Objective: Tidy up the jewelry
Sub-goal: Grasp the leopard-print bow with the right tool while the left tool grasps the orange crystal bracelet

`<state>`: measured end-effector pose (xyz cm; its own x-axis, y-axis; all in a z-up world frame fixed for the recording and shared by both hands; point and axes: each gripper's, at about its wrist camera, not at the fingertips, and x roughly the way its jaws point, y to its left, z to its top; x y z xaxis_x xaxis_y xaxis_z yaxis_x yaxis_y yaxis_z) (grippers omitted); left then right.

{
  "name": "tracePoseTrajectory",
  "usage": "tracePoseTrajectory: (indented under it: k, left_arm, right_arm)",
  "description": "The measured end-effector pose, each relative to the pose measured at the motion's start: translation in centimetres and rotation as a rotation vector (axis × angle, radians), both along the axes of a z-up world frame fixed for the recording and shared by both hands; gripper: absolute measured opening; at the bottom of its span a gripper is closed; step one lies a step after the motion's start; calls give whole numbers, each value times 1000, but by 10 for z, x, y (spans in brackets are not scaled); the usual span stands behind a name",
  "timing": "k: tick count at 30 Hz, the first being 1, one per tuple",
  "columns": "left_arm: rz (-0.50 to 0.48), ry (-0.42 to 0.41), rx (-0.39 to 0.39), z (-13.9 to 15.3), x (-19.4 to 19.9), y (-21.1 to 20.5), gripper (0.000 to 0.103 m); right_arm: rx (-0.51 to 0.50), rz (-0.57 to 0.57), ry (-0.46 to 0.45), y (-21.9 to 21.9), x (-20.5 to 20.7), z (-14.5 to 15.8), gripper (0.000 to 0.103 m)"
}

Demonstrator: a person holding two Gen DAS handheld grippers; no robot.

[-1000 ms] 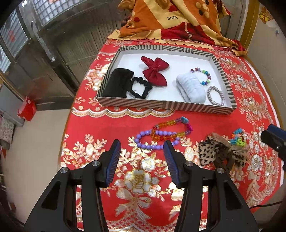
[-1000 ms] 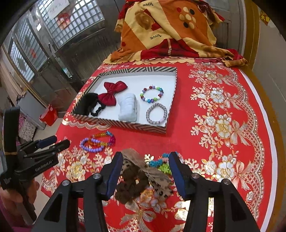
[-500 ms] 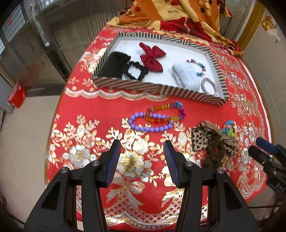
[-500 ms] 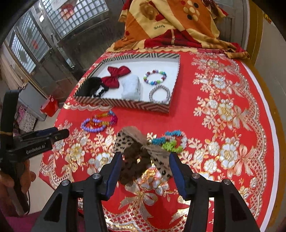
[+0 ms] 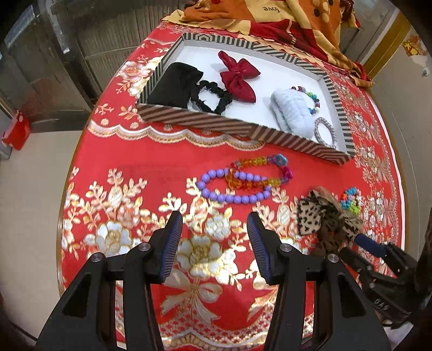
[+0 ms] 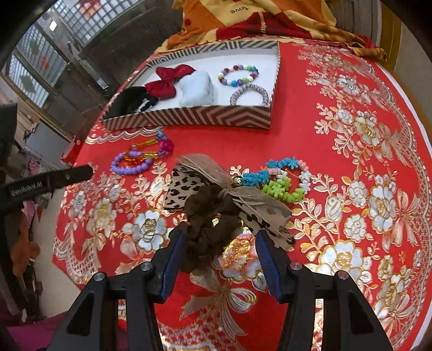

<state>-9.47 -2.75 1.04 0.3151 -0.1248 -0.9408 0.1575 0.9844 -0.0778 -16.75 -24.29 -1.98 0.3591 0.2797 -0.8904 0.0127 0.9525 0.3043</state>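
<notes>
A striped tray (image 5: 243,129) (image 6: 189,118) at the back holds a black pouch, a black scrunchie, a red bow (image 5: 237,77), a pale blue scrunchie and two bracelets. On the red cloth lie a purple bead bracelet (image 5: 232,190) (image 6: 129,167) crossed by a rainbow bracelet (image 5: 259,172), a leopard bow scrunchie (image 6: 213,205) (image 5: 329,218) and a blue-green bead bracelet (image 6: 280,181) (image 5: 351,199). My left gripper (image 5: 214,229) is open, just short of the purple bracelet. My right gripper (image 6: 220,245) is open, its fingers on either side of the leopard scrunchie's near end.
A folded orange and red blanket (image 5: 270,19) lies behind the tray. The round table's edge (image 5: 67,216) drops to the floor on the left, where a red bag (image 5: 14,129) stands. Metal window grilles (image 6: 48,48) are at the far left.
Both grippers have come down and forward. The left one has closed in on the purple bracelet. The right one has moved around the leopard scrunchie. Nothing on the table has shifted.
</notes>
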Motion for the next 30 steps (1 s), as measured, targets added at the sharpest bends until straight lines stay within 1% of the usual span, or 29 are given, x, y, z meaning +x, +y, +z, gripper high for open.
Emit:
tracePoseTrajectory:
  k: [7,10,13,17,25,30]
  left_arm:
    - [-56,31,-7,-10,26,-9,49]
    - [-112,27,-1,-13,36,-22,49]
    - [-171,63,-16,-17,46,-37,49]
    - [-198,83,-31,-21,54,-55,49]
    - [-245,74,33,-37,59,-93,49]
    - [-266,72,60,-45,61,-105,49]
  right_arm:
    - [9,-57,19,-2,10,-8,52]
    - [1,-70,26,-2,13,-11,52]
    - [-1,-79,37,-2,15,-13,52]
    - [1,-99,44,-1,17,-15,52]
    - [-3,-119,50,0,16,-16,52]
    - [-11,-128,43,0,16,-17,52]
